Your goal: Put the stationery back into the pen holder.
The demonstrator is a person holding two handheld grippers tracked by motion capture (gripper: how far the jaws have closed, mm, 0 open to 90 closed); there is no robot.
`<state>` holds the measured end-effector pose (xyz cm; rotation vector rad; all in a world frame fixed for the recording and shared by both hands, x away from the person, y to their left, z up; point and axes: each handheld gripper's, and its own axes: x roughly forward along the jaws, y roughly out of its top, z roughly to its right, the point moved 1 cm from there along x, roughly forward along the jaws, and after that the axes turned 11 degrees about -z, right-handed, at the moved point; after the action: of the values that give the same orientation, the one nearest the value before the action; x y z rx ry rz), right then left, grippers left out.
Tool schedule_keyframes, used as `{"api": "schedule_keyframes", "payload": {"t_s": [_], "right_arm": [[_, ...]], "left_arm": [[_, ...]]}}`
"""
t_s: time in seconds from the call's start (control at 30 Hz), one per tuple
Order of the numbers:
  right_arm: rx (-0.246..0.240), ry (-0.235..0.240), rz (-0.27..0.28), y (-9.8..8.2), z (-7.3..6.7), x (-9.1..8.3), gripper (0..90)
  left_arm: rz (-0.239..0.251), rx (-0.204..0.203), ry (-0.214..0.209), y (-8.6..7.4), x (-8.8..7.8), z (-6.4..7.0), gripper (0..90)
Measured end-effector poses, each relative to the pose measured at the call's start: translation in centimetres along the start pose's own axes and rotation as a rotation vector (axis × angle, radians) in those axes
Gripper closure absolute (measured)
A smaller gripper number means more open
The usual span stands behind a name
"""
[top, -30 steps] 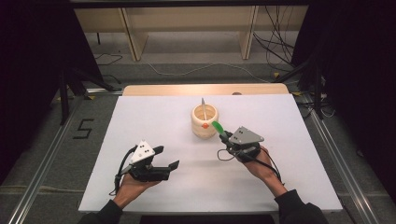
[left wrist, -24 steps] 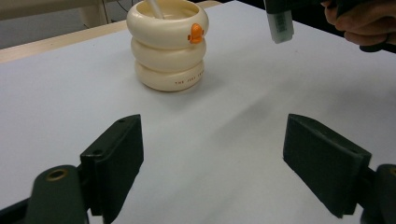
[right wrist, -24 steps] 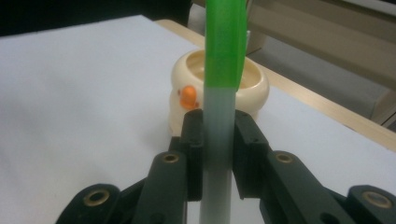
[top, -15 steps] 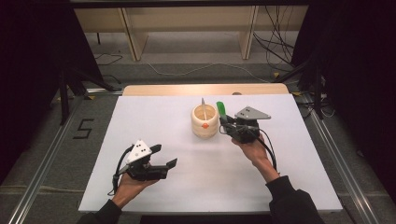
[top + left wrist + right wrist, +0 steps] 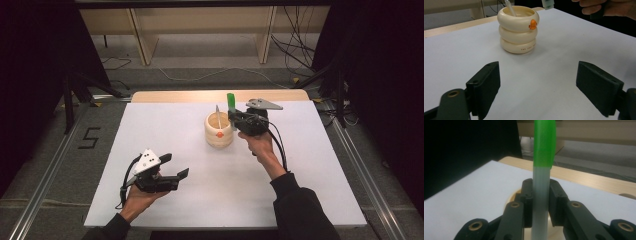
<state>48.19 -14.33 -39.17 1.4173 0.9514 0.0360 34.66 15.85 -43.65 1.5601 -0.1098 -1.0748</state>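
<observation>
A cream ringed cup (image 5: 219,133) with an orange duck bill stands mid-table; a thin pale stick (image 5: 217,114) leans inside it. My right gripper (image 5: 233,119) hovers just right of the cup's rim, shut on a pale stick with a green end (image 5: 231,101) that it holds upright. In the right gripper view that green-ended stick (image 5: 543,165) rises between the pads of the right gripper (image 5: 541,202). My left gripper (image 5: 176,165) rests at the front left, open and empty. The left gripper (image 5: 541,80) faces the cup (image 5: 518,30) across bare table.
The white table top (image 5: 300,165) ends in a wooden strip (image 5: 200,95) at the far edge. Table legs and cables lie on the floor beyond. Metal rails (image 5: 45,190) run along both sides. A person's hand (image 5: 609,8) shows beside the cup.
My right gripper has gone up and toward the far side with the green-ended stick, turning it from slanted to upright beside the cup. The left gripper has stayed put.
</observation>
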Motion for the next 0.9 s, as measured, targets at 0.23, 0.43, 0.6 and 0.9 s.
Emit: {"api": "schedule_keyframes", "payload": {"t_s": [0.23, 0.43, 0.6, 0.9], "right_arm": [[0.04, -0.001, -0.002, 1.2, -0.4, 1.6, 76.9], [0.038, -0.003, -0.018, 1.8, -1.1, 2.9, 76.8], [0.038, -0.004, -0.021, 1.9, -1.4, 3.8, 76.7], [0.036, -0.018, -0.041, 1.6, -1.6, 5.0, 76.6]], "left_arm": [[0.003, 0.0, -0.007, 0.0, 0.0, 0.1, 17.7], [0.005, 0.01, -0.007, 0.0, 0.1, 0.2, 16.7], [0.003, 0.01, -0.008, 0.0, 0.1, 0.2, 15.9], [0.01, 0.007, -0.007, 0.0, 0.1, 0.2, 15.7]]}}
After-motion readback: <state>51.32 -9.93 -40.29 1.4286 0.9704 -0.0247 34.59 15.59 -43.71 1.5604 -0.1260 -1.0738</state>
